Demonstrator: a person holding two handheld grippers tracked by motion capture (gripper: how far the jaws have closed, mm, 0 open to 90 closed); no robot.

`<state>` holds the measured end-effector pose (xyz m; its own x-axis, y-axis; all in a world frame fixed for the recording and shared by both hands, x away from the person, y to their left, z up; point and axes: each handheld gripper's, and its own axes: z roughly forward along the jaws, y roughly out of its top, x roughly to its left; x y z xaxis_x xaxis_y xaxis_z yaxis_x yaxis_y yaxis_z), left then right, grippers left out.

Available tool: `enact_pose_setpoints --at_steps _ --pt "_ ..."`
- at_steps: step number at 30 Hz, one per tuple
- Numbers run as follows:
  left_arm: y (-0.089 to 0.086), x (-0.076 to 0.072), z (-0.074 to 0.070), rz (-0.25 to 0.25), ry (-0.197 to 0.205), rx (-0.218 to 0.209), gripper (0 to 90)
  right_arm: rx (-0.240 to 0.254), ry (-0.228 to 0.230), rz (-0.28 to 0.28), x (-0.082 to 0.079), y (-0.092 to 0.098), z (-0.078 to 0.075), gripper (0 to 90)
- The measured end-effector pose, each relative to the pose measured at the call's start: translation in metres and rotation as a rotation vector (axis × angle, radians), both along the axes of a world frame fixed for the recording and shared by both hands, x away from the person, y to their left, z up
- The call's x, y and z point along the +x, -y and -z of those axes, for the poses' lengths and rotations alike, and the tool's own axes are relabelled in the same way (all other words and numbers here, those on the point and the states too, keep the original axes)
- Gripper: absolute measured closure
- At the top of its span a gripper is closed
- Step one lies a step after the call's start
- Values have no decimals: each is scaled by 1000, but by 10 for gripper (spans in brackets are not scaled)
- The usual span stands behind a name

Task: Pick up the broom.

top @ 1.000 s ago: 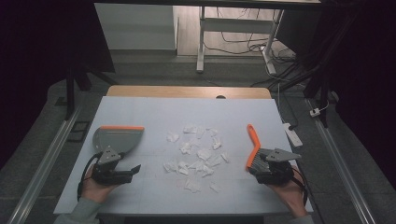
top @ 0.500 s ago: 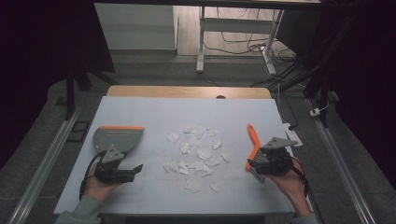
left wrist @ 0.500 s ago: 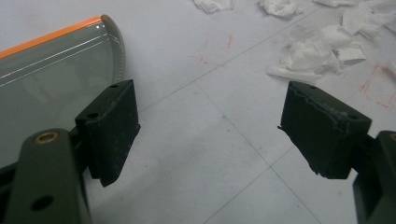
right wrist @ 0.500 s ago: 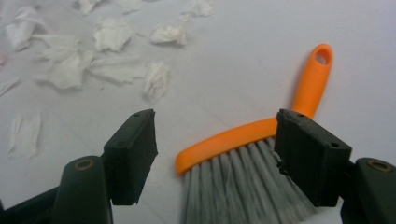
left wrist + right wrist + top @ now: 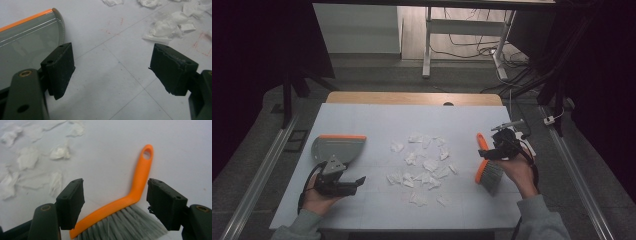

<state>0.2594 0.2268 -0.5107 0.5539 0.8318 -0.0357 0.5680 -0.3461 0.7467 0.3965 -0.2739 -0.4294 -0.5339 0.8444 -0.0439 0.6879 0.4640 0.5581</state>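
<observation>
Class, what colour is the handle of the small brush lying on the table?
Orange. The brush handle shows best in the right gripper view, above grey bristles.

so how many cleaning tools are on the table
2. The dustpan lies at the table's left, just ahead of the open left gripper. The brush lies at the right, between the jaws of the open right gripper. None looks hidden.

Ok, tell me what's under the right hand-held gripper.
The orange brush lies on the table between the open right hand-held gripper's jaws, ungripped. The table beneath its grey bristles is hidden.
</observation>
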Motion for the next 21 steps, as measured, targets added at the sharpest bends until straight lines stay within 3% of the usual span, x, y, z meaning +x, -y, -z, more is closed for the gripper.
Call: enact_pose_setpoints --at_steps 1,4,10,16,21 --pt "1 0 0 4 0 4 206 0 0 0 0 0 0 302" --pt "2 -1 0 11 4 7 207 -41 -80 39 22 -5 2 304" --pt "1 -3 -1 8 11 5 208 -74 -176 91 49 -7 18 315" --pt "2 -3 -1 15 7 11 209 -114 -267 140 64 -4 38 335" --pt "1 -3 -1 4 10 10 206 -132 -306 177 71 -2 48 363"
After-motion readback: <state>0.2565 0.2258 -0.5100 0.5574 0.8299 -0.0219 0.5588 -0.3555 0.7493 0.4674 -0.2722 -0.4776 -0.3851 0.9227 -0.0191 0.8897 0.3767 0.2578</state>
